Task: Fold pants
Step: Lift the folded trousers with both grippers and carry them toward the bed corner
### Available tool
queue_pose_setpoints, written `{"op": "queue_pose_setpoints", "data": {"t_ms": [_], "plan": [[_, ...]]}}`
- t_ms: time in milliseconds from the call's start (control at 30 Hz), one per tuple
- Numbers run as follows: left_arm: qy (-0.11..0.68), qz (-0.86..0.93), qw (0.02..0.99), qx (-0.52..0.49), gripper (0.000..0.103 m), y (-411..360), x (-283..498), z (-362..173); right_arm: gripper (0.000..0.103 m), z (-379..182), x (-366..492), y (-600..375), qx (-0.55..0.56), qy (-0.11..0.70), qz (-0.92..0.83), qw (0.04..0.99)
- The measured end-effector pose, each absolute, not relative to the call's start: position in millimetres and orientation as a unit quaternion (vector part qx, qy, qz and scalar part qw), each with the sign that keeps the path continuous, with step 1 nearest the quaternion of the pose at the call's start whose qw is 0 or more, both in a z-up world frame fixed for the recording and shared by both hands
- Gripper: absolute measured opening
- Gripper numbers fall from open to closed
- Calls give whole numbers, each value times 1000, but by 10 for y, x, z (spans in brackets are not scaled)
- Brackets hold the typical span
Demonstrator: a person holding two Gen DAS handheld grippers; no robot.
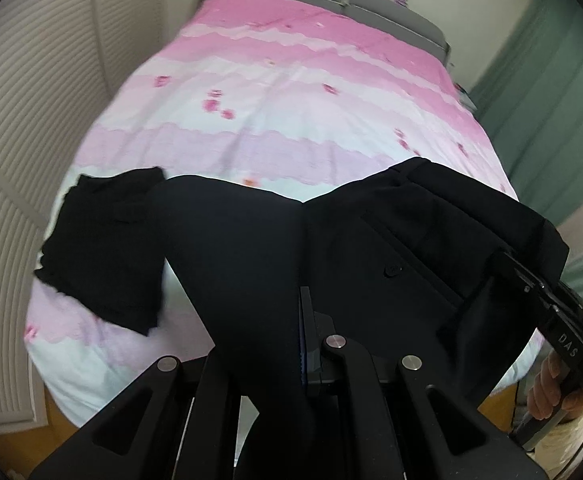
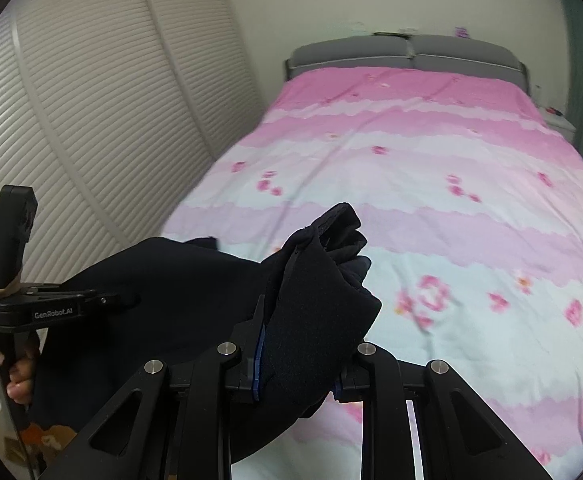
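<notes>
The black pants hang in the air between my two grippers above the near end of the bed. My left gripper is shut on the cloth, which drapes over and hides its fingers. My right gripper is shut on a bunched waistband end of the pants. The right gripper also shows at the right of the left wrist view, clamped on the pants' edge. The left gripper shows at the left of the right wrist view, shut on the cloth. A separate folded black garment lies on the bed at the left.
The bed has a pink and white flowered cover and a grey headboard. A white slatted wardrobe runs along the left. A green curtain hangs on the right.
</notes>
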State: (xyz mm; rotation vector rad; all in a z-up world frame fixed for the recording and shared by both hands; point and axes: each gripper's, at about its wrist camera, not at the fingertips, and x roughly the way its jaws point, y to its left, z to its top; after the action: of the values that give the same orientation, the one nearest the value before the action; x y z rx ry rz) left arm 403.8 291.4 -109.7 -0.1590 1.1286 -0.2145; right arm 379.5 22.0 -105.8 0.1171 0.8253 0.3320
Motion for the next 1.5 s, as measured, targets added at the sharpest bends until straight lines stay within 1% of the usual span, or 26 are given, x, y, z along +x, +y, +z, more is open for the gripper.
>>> {"op": "queue_pose_setpoints", "data": {"t_ms": [267,467,633,800,967,1200,1267,1367,1500], "plan": [[530,-92,840,-76,8,3789,4207,-1210,25,-1169,4083,985,38,398,188,897],[546,-132,826,-46,8,4428,4678,-1326,25,-1353,4291,1638,49,403,161,900],[545,-157,823,-17,8,4811,5073,-1354,25,-1474,4503,2069,85,409,124,900],[547,-170,819,10,8,5189,5525,-1510,25,-1603,4769,2554,87,410,95,903],[547,-177,818,37,8,5431,5886,-1795,25,-1804,5060,2951,73,419,82,901],[568,-177,804,4,8,5720,6228,-2485,25,-2338,5295,3216,51,446,60,892],[581,-171,795,-1,9,5769,6256,-2736,25,-2540,5305,3230,51,462,50,884],[596,-166,785,-13,9,5826,6222,-2974,25,-2772,5278,3230,48,479,44,875],[602,-167,781,-13,9,5857,6089,-3094,26,-2988,5144,3285,39,497,41,866]]}}
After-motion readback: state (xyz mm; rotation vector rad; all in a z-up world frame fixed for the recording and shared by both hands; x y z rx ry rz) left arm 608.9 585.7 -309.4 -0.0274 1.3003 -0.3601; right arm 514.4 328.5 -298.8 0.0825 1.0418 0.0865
